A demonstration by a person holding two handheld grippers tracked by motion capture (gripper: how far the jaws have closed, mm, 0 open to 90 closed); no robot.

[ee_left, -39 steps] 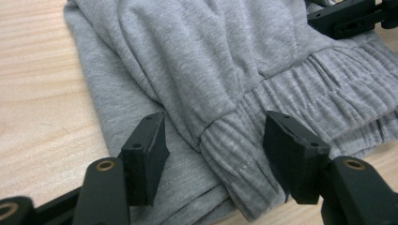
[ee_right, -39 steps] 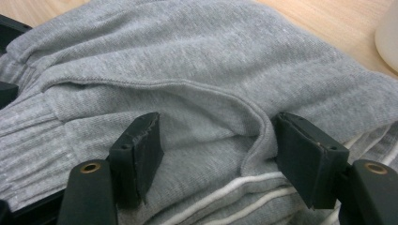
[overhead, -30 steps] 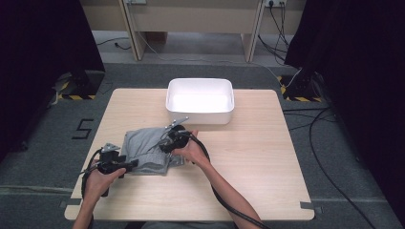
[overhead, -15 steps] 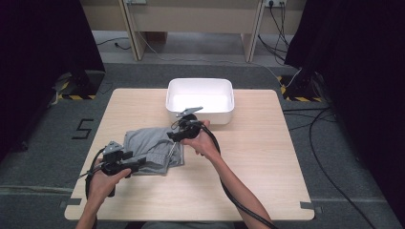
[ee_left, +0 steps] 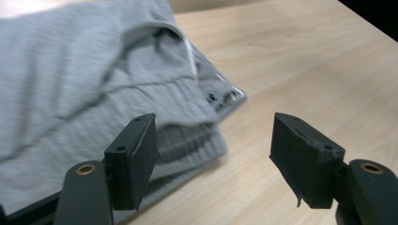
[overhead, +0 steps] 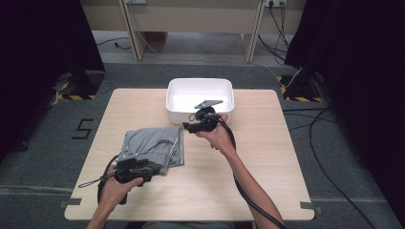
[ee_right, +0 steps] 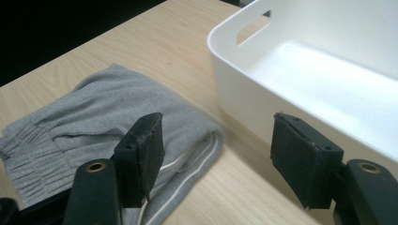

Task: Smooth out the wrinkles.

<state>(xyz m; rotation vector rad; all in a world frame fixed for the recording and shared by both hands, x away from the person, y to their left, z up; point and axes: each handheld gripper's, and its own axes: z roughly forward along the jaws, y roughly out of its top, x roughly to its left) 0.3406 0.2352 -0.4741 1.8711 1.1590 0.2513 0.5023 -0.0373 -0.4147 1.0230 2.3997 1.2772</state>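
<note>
On the desk (overhead: 267, 157), a folded grey garment (overhead: 153, 145) is seen near the white bin (overhead: 200, 90). Both the left claw (ee_left: 213, 154) and right claw (ee_right: 218, 157) are held open, gripping nothing. If one layer alone were pinched, the fold could be undone.

Even overhead light falls on the worktop (overhead: 267, 157); the surroundings stay dark. The white bin (ee_right: 328, 89) glares softly. The cloth (ee_left: 70, 84) blurs far left in the left gripper view.
</note>
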